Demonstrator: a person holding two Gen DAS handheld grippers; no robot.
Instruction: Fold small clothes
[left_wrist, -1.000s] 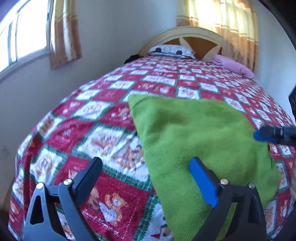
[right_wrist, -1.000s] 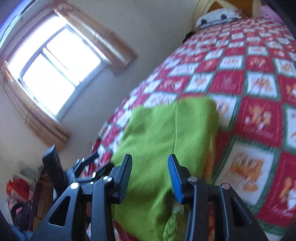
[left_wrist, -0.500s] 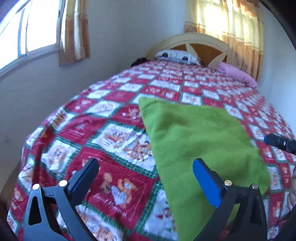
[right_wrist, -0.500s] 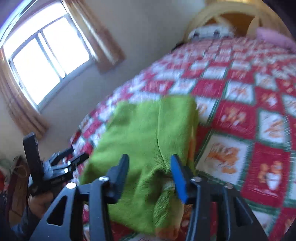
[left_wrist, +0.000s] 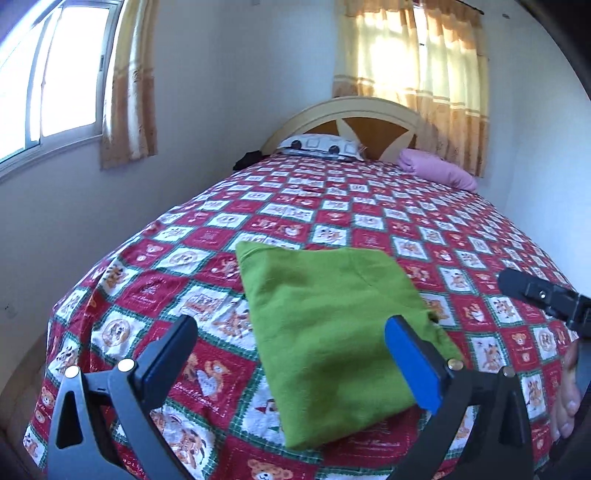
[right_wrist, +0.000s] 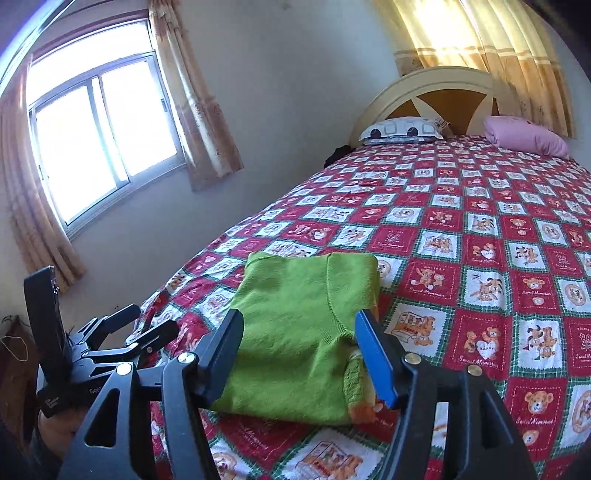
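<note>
A folded green garment (left_wrist: 332, 332) lies flat on the red patchwork bedspread (left_wrist: 461, 236) near the foot of the bed. My left gripper (left_wrist: 291, 354) hovers above and short of it, open wide, with nothing between its fingers. In the right wrist view the same green garment (right_wrist: 295, 332) shows a ribbed cuff and an orange edge (right_wrist: 362, 410) at its near right corner. My right gripper (right_wrist: 299, 354) hangs above its near end with the jaws opening and the pads not touching the cloth. The left gripper (right_wrist: 110, 339) shows at the left, held in a hand.
A patterned pillow (left_wrist: 317, 146) and a pink pillow (left_wrist: 436, 171) lie by the headboard (left_wrist: 369, 114). The wall and window (right_wrist: 103, 133) run along the bed's left edge. The right gripper's black finger (left_wrist: 535, 295) juts in from the right.
Both grippers have drawn back and up from the green garment, so more of the bed shows. The right gripper's jaws have spread wider.
</note>
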